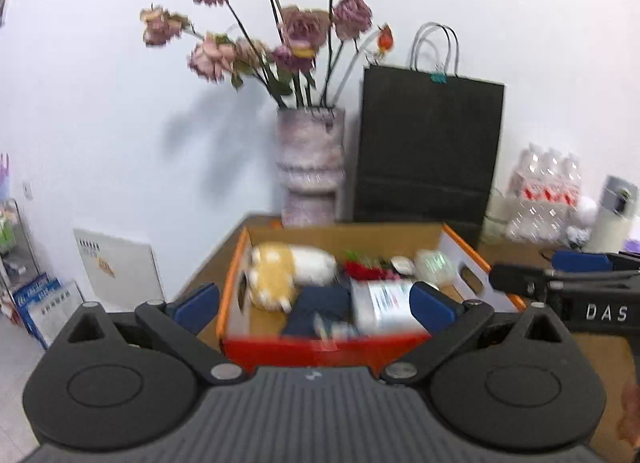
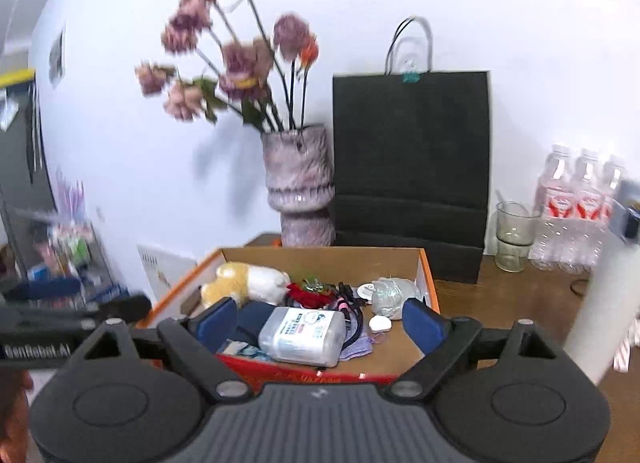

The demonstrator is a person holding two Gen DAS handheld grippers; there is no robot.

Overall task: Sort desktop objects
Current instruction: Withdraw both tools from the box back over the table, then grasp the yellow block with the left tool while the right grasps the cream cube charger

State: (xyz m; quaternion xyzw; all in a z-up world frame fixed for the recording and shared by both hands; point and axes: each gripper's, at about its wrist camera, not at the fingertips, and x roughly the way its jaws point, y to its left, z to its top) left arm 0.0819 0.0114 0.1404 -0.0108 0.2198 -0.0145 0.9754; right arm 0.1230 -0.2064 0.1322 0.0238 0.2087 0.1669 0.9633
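- An orange-rimmed cardboard box (image 2: 427, 275) is seen on a wooden desk (image 2: 520, 295), and the sorted desktop objects are gathered inside it: a yellow-and-white plush toy (image 2: 244, 283), a clear lidded plastic container (image 2: 302, 335), a red item with green trim (image 2: 308, 291), a dark blue folded item (image 2: 252, 317) and a small white oval object (image 2: 380, 323).
- The left gripper (image 1: 316, 301) is held before the box with its jaws spread wide and nothing between them; the right gripper (image 2: 316, 321) is likewise held apart and empty, the container being framed in the gap but not pressed.
- Both grippers are crowded at the same near edge of the box; a collision between them is judged possible if either is swung sideways.
- A tall mottled vase (image 2: 300, 187) of dried roses (image 2: 240, 59) is stood just behind the box, with a black paper bag (image 2: 412, 159) beside it; either could be toppled by an overreach across the box.
- A glass tumbler (image 2: 514, 235) and a shrink-wrapped pack of water bottles (image 2: 576, 215) are placed to the right, near enough to be knocked by a wide sweep.
- The left view is smeared by motion, so labels and small objects are not legible there.
- The near wall of the box is partly cut off by the gripper bodies, and whatever lies under the container cannot be made out.
- A white cylinder (image 2: 600, 303) at the right edge is only partly shown and is left unidentified.
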